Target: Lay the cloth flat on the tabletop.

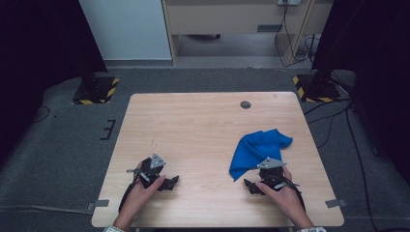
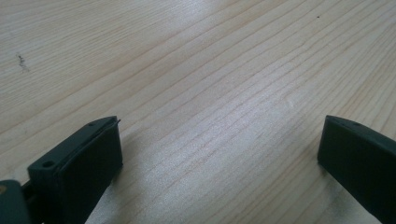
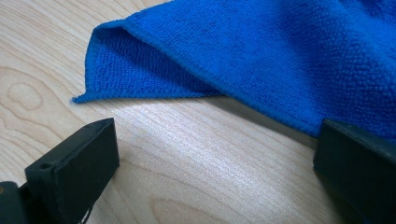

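A crumpled blue cloth [image 1: 257, 148] lies on the right half of the wooden table [image 1: 203, 130]. My right gripper [image 1: 251, 185] rests on the table just in front of it, open, jaws wide apart with bare wood between them. In the right gripper view the blue cloth [image 3: 261, 51] spreads close ahead, one pointed corner toward the left and its edge reaching the right jaw. My left gripper [image 1: 170, 182] lies low on the table's left front, open. Bare wood grain [image 2: 210, 116] lies between its jaws in the left gripper view.
A small round grey grommet [image 1: 245, 104] sits near the table's far edge. Two stand bases with yellow-black tape [image 1: 95, 90] [image 1: 316, 88] flank the table on grey carpet. Cables [image 1: 333, 116] trail on the floor at the right. A wooden cabinet stands at the back.
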The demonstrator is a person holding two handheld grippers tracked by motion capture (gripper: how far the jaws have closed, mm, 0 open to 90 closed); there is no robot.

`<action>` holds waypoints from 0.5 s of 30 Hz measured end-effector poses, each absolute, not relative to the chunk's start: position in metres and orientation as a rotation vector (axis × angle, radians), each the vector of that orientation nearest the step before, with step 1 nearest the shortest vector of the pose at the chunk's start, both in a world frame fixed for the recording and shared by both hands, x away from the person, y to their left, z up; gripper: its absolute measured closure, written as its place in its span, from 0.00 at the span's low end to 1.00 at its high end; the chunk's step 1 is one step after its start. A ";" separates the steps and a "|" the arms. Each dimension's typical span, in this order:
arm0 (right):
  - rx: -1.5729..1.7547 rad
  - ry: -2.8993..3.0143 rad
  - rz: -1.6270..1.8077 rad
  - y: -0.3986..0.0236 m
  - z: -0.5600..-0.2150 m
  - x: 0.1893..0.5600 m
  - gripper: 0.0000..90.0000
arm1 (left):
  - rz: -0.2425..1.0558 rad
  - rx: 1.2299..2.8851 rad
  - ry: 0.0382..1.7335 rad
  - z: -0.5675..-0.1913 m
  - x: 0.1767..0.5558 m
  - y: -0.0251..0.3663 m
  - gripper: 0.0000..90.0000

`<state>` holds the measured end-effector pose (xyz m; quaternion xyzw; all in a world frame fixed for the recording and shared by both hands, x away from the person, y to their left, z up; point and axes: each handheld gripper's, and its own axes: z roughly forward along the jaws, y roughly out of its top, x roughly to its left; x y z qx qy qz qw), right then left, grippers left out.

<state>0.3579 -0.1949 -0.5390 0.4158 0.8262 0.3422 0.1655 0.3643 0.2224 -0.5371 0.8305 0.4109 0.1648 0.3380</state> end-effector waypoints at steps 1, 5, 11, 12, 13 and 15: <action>1.185 2.353 0.975 -0.195 -0.539 0.358 0.00 | 0.429 2.164 1.070 -0.537 0.364 0.222 0.00; 1.190 2.352 0.974 -0.195 -0.539 0.358 0.00 | 0.430 2.166 1.070 -0.537 0.365 0.222 0.00; 1.195 2.350 0.976 -0.195 -0.539 0.357 0.01 | 0.431 2.165 1.073 -0.537 0.365 0.222 0.00; 1.191 2.349 0.976 -0.195 -0.539 0.358 0.01 | 0.432 2.163 1.073 -0.537 0.364 0.222 0.00; 1.195 2.350 0.971 -0.195 -0.538 0.357 0.03 | 0.432 2.162 1.073 -0.537 0.364 0.222 0.00; 1.210 2.360 0.962 -0.196 -0.535 0.358 0.10 | 0.431 2.162 1.073 -0.537 0.364 0.222 0.00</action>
